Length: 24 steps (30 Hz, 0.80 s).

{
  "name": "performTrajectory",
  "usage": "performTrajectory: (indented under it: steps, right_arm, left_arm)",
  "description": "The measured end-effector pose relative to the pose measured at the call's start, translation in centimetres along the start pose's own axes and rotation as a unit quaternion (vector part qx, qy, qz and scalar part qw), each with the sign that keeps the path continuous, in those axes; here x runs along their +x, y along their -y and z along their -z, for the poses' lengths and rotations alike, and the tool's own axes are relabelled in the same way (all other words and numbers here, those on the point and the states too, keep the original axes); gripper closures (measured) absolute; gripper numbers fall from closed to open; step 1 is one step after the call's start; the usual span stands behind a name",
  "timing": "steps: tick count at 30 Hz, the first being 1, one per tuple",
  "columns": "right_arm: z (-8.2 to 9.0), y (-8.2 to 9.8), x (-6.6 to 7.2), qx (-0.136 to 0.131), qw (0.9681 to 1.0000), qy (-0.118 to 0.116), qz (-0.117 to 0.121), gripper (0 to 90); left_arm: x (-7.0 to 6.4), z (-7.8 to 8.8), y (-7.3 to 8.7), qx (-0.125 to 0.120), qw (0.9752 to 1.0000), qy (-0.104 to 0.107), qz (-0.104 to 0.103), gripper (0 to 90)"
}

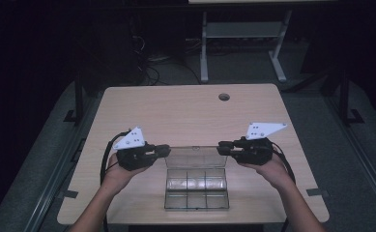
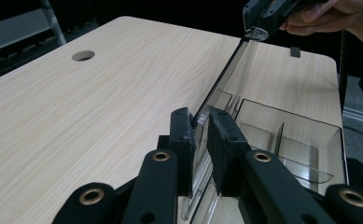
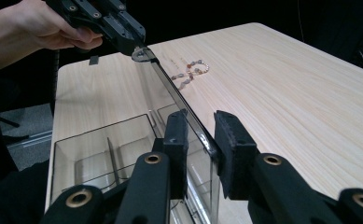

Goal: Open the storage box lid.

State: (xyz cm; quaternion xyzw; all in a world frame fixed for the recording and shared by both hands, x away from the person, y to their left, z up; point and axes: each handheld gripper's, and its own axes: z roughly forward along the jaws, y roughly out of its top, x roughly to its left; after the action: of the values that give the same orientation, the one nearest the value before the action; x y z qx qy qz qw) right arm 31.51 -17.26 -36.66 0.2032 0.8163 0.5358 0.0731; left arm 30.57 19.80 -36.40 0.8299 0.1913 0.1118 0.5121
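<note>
Clear plastic compartment box [image 1: 196,189], near edge of pale wood worktop [image 1: 185,111]; hinged lid [image 1: 195,157] upright. Left tongs [image 1: 165,150] and right tongs [image 1: 223,148] narrow at opposite lid corners, not visibly clamped, likely to swing it evenly. Beads [image 3: 188,73] lie behind.

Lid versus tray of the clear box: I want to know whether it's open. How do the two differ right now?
The lid stands upright along the far side, while the tray lies flat on the table. The lid is a plain sheet; the tray is split into compartments. The lid's top corners sit between the jaws of the left claw and right claw; the tray has no claw at it. Both are clear plastic.
</note>
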Motion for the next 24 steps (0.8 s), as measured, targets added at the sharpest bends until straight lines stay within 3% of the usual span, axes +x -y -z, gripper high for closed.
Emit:
performTrajectory:
  steps: [13,24]
  right_arm:
    - [-0.4,-0.4,-0.9,0.002,0.9999,0.011,-0.002,75.3]
    - [-1.1,-0.7,-2.2,0.007,0.9998,0.018,-0.008,74.9]
  left_arm:
    - [1.0,-0.5,-0.2,-0.001,0.9999,-0.003,0.017,79.5]
    - [2.8,-1.3,-0.5,0.005,0.9989,0.001,0.046,78.2]
